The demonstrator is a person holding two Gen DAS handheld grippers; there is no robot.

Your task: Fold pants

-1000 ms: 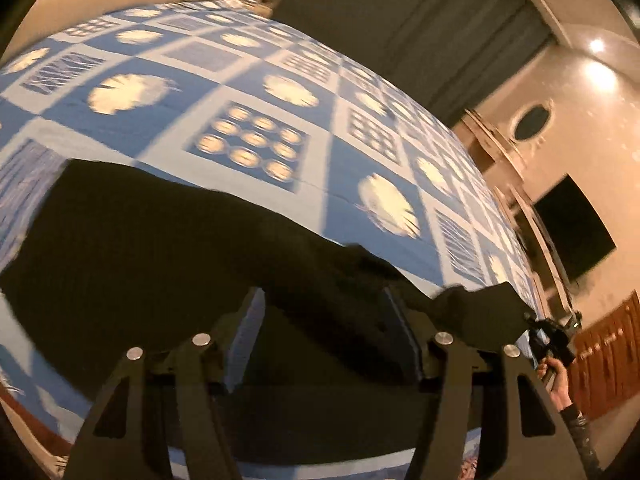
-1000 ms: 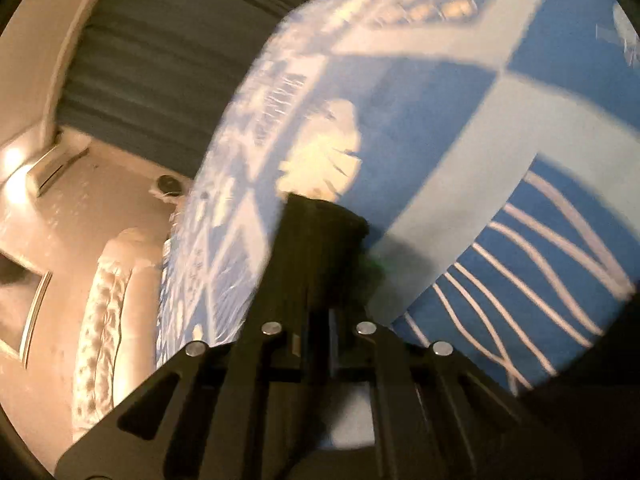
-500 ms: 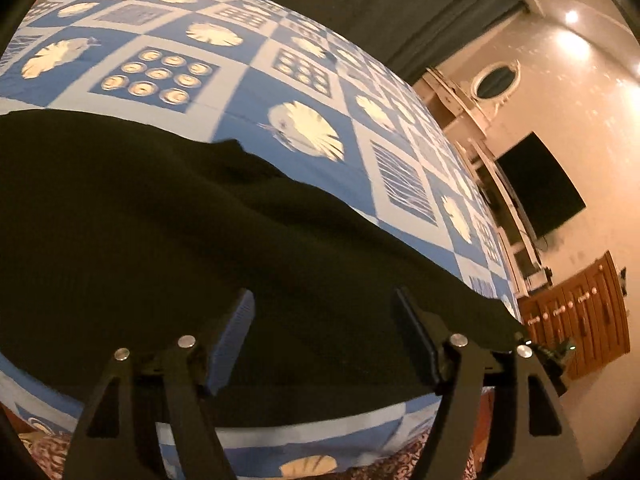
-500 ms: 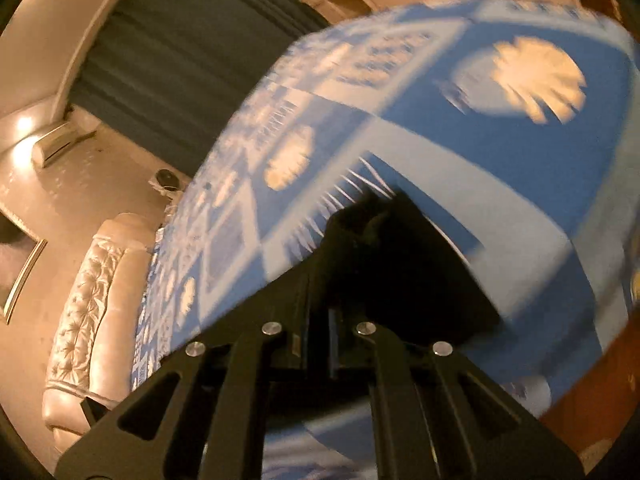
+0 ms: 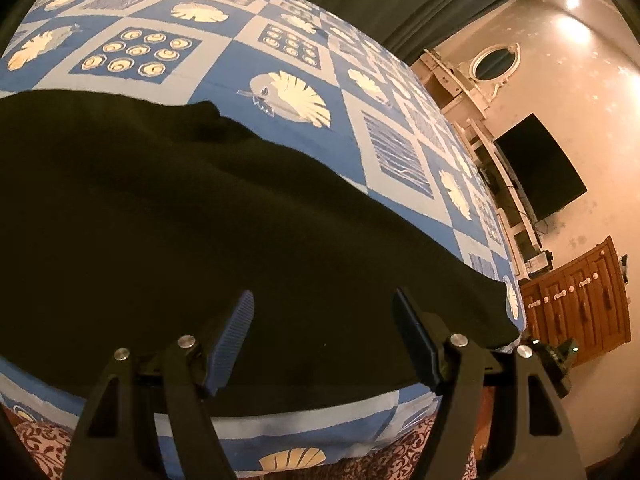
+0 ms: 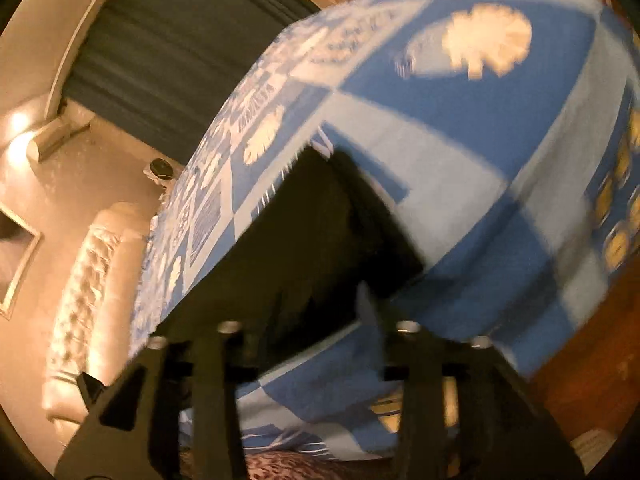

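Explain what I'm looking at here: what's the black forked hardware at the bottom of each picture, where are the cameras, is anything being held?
No robot arm: a person holds a two-finger gripper in each hand, with a fisheye camera on each looking along its fingers. The left view shows the left gripper open above black pants spread on a bed with a blue patterned bedspread. The right view, which is blurred, shows the right gripper at one end of the pants. Its jaws have just been opening, and they stand apart with cloth lying between them, no longer pinched. So neither grips anything now.
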